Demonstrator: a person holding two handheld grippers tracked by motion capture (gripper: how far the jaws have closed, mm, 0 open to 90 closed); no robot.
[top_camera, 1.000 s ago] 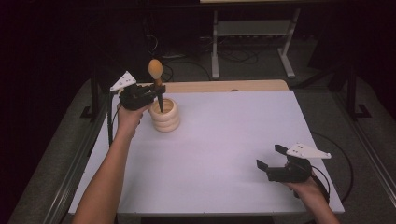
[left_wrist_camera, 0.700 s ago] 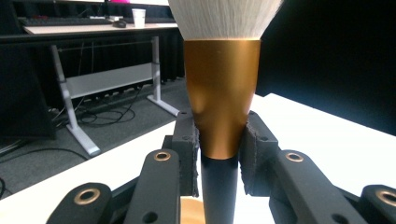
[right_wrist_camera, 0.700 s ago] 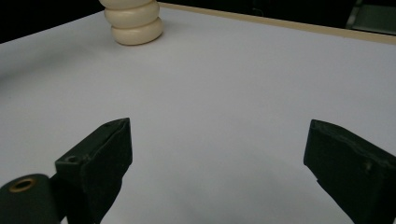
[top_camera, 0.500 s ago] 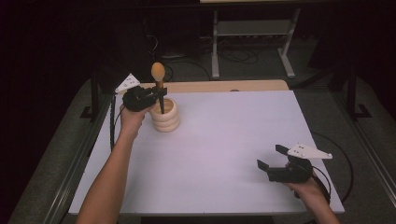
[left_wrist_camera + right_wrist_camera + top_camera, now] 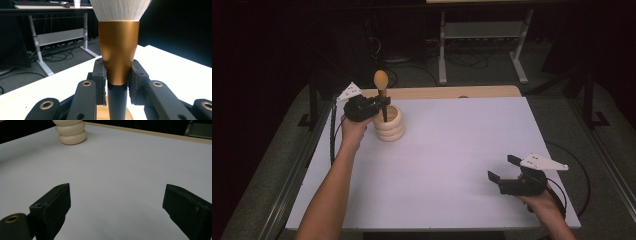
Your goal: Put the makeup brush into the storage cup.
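Observation:
A makeup brush (image 5: 381, 82) with a black handle, gold ferrule (image 5: 118, 47) and pale bristles stands upright with its handle down inside a cream ribbed holder (image 5: 389, 127) at the table's far left. My left gripper (image 5: 381, 106) is shut on the brush, pads (image 5: 100, 80) pressing where ferrule meets handle (image 5: 117, 100), just above the holder's rim. My right gripper (image 5: 501, 167) hovers open over the near right of the white table (image 5: 462, 150), nothing between its jaws. The right gripper view has the holder (image 5: 71, 131) far ahead of that gripper (image 5: 117, 200).
A wooden strip (image 5: 452, 92) runs along the table's far edge. Beyond it stands a metal desk frame (image 5: 482, 35) with cables on the dark floor. Metal rails (image 5: 297, 170) flank the table's left and right sides.
My left gripper with the brush has shifted slightly right and down toward the holder. The right gripper has stayed in place, open.

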